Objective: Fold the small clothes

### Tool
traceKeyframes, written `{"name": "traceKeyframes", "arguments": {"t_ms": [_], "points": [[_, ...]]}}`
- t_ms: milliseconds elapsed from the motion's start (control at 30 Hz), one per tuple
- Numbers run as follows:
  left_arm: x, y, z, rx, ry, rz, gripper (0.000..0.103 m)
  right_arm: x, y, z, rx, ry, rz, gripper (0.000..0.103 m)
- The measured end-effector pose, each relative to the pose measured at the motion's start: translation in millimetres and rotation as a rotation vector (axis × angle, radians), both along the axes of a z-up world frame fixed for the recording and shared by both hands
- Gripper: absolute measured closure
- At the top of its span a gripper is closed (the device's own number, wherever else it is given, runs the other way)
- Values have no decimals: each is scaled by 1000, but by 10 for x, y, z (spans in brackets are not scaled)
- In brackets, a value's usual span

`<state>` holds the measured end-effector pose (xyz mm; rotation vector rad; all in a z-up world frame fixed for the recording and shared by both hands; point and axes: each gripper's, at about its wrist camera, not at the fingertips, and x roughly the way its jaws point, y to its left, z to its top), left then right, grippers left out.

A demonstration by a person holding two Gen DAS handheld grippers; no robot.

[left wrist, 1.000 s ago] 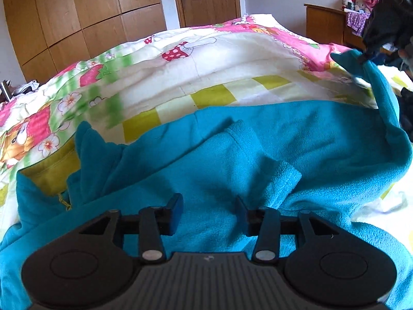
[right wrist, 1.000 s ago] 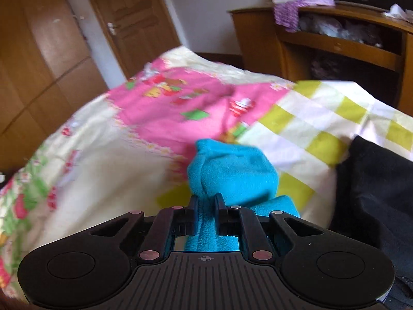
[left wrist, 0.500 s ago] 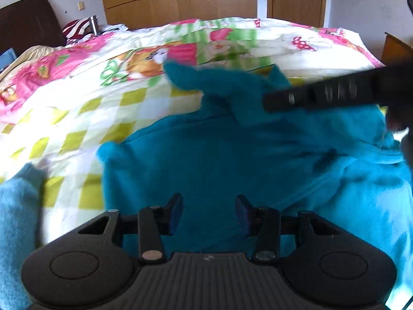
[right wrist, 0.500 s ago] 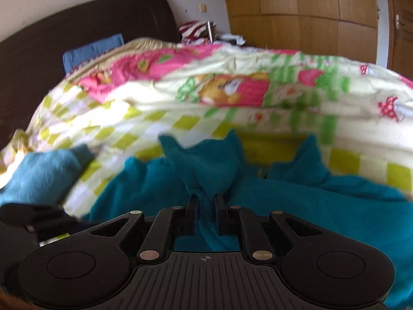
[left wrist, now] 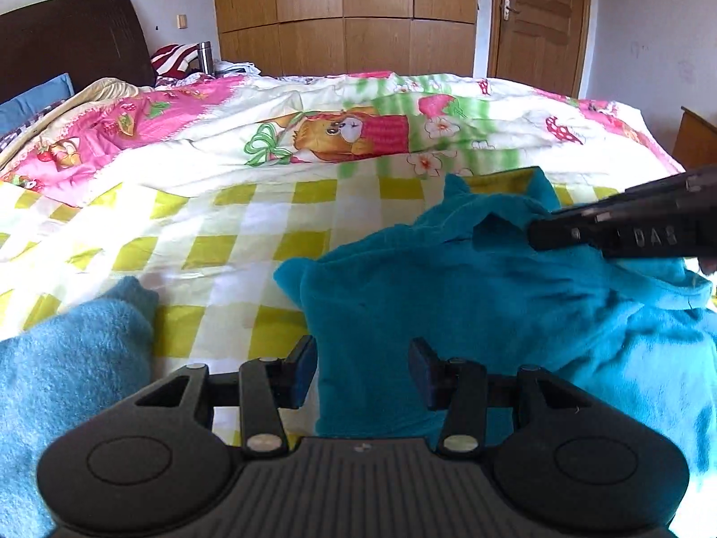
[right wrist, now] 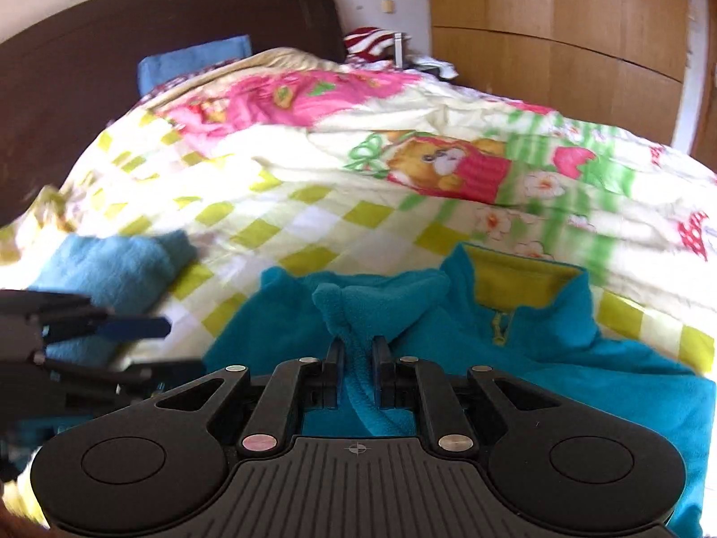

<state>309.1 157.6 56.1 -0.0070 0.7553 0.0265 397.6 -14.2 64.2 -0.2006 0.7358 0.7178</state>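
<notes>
While the right gripper (right wrist: 358, 372) clenches a bunched fold of the teal fleece (right wrist: 560, 358), its fingers (right wrist: 334, 374) pressed close on either side of the cloth, the left gripper (left wrist: 362, 370) has its jaws spread wide with nothing between them but the fleece's edge lying below. The fleece lies spread on the quilt (left wrist: 269, 224), a checked yellow-and-white cover with pink and green cartoon prints, and it fills the near right part of the left wrist view (left wrist: 493, 314). Its yellow-lined collar (right wrist: 522, 282) with a short zip sits upright just beyond the pinched fold in the right wrist view. In the left wrist view the right gripper (left wrist: 533, 237) reaches in from the right edge, its tip at a raised flap of the fleece near the collar. A paler blue garment (left wrist: 76, 358) rests on the quilt to the left of the fleece, apart from it; the right wrist view shows it (right wrist: 112, 269) beyond the left gripper's blue-padded fingers (right wrist: 134, 327). A dark headboard (right wrist: 134, 45) and a blue pillow (right wrist: 192, 62) stand at the far end of the bed, with wooden wardrobes (left wrist: 345, 13) and a door (left wrist: 537, 22) behind.
</notes>
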Motion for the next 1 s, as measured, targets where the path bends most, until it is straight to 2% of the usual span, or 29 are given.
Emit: {"name": "traceKeyframes", "arguments": {"t_ms": [67, 167, 267, 467, 533, 600, 700, 767, 833, 900, 933, 1000], "points": [[12, 33, 3, 16, -5, 23, 45, -75, 123, -255, -114, 28, 104, 90], [40, 28, -43, 42, 8, 31, 45, -117, 161, -605, -225, 93, 126, 87], [110, 12, -100, 44, 18, 38, 42, -156, 119, -552, -194, 63, 109, 85], [315, 8, -58, 31, -11, 28, 37, -185, 174, -317, -213, -96, 121, 76], [430, 3, -21, 18, -18, -11, 30, -148, 167, -293, -198, -83, 97, 75], [646, -48, -78, 34, 17, -84, 21, -129, 148, -314, -190, -51, 76, 74], [908, -103, -260, 39, 80, -125, 22, -158, 120, -372, -210, -40, 58, 74], [1005, -127, -353, 6, 130, -134, 28, -205, 42, -377, -208, -42, 35, 72], [1021, -185, -423, 17, 175, -145, 67, -221, -87, -358, -196, -24, -13, 67], [963, -231, -438, 37, 182, -149, 71, -247, -277, -324, -173, 8, -85, 66], [937, -231, -411, 33, 182, -150, 77, -262, -377, -306, -163, 22, -124, 65], [893, -170, -323, -14, 182, -135, 81, -296, -642, -273, -152, 45, -238, 65]]}}
